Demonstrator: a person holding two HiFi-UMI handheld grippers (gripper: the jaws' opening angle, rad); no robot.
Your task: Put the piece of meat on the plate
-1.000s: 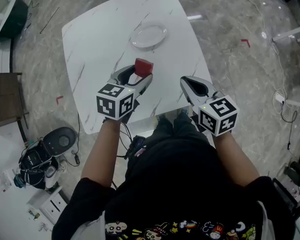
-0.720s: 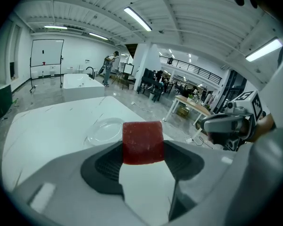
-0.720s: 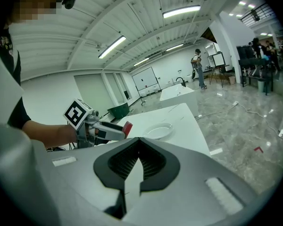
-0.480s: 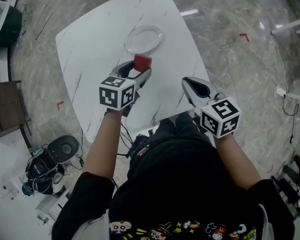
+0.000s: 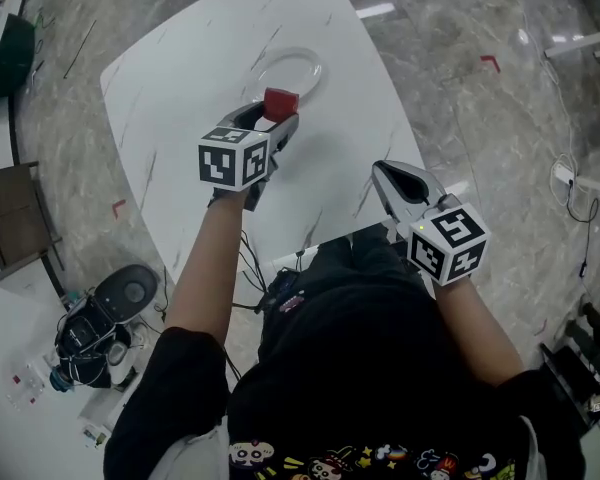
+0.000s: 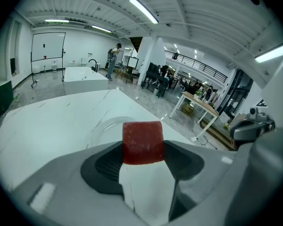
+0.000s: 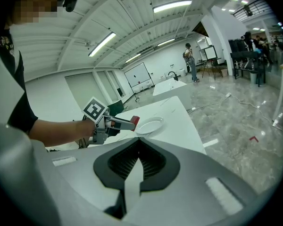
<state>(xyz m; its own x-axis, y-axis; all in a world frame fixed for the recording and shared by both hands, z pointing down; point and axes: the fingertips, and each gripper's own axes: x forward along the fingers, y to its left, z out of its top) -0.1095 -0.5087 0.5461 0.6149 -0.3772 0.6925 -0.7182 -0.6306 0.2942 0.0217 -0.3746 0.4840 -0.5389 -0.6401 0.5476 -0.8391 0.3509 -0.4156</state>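
Holding red meat cube [image 6: 142, 142] clamped in left gripper [image 5: 277, 118] fingers, clearing rim of round white plate [image 5: 307, 67] (right gripper [image 5: 392, 176]: fingers together).

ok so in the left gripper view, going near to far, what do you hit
left gripper → piece of meat clamped between its jaws → plate → far stretch of the white table
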